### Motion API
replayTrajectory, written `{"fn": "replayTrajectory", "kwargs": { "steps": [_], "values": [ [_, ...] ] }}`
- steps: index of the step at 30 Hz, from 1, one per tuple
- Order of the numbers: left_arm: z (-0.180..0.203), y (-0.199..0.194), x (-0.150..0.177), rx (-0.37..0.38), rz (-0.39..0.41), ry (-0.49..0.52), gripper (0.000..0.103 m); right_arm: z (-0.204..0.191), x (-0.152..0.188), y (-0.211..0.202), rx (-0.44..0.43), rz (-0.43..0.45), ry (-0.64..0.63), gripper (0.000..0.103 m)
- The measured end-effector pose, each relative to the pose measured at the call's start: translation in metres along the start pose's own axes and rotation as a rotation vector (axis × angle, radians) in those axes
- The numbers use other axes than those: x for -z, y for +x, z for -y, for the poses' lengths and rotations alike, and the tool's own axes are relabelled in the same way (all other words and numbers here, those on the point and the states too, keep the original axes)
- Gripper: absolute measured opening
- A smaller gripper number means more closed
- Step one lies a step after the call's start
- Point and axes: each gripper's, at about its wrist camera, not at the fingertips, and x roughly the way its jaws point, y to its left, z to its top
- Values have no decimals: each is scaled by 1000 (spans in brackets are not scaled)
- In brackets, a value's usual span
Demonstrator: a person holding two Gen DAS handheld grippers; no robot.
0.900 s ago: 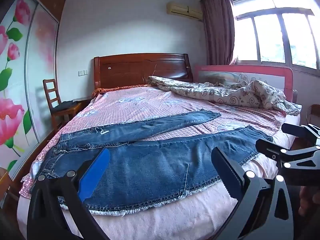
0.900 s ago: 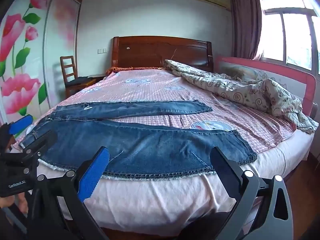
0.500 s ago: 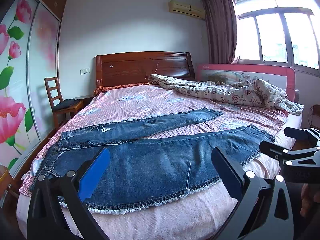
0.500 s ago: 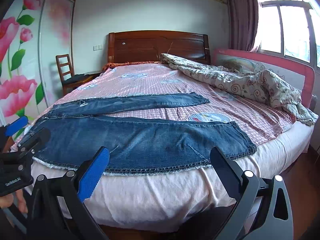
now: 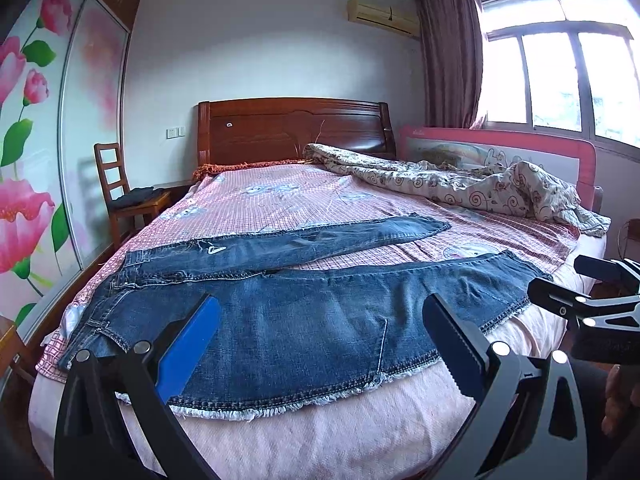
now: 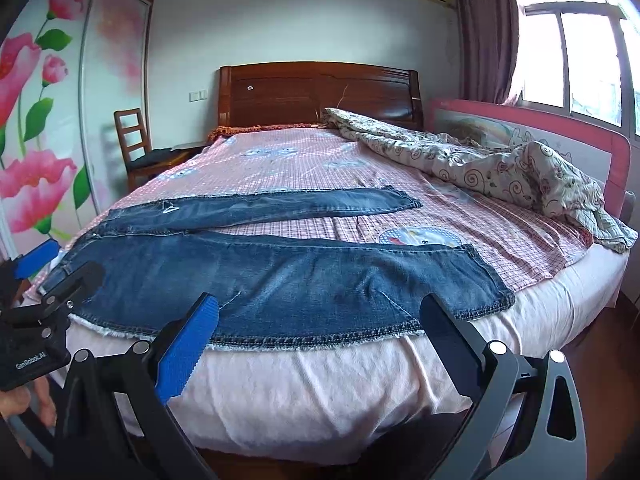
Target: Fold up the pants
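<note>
Blue jeans (image 5: 304, 320) lie flat across the foot of the bed, waist at the left, both legs spread apart to the right; they also show in the right wrist view (image 6: 280, 276). My left gripper (image 5: 320, 320) is open and empty, in front of the near leg's frayed edge. My right gripper (image 6: 316, 320) is open and empty, in front of the near leg toward its hem. Each gripper shows in the other's view: the right gripper (image 5: 576, 292) at the hem end, the left gripper (image 6: 52, 268) at the waist end.
The bed has a pink checked sheet (image 5: 280, 200) and a crumpled quilt (image 5: 460, 184) at the far right by a pink guard rail (image 5: 520, 148). A wooden headboard (image 5: 292, 128) stands behind. A wooden chair (image 5: 128, 196) stands left of the bed beside a flowered wardrobe (image 5: 36, 160).
Both grippers have risen and tilted slightly, so the views look a little more down onto the bed. The jeans have not moved. Both grippers stay open.
</note>
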Motion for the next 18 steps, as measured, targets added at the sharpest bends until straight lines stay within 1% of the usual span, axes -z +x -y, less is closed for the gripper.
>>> {"fn": "replayTrajectory", "kwargs": {
  "steps": [1,3,4,5,7,9,18],
  "values": [
    [1,0,0,0,1,2,101,0,0,0,-2,-2,-1,100],
    [2,0,0,-3,-20,22,101,0,0,0,-8,-3,8,100],
    [1,0,0,3,-5,9,101,-1,1,0,-7,0,5,100],
    [1,0,0,3,-20,13,101,-1,1,-1,-6,1,4,100],
    [0,0,-1,8,-27,3,101,-1,1,-1,-3,2,-5,100],
    [0,-1,0,3,-11,8,101,-1,1,0,-1,0,-5,100],
    [-4,1,0,8,-26,-34,101,-4,0,-2,-16,10,6,100]
  ]
}}
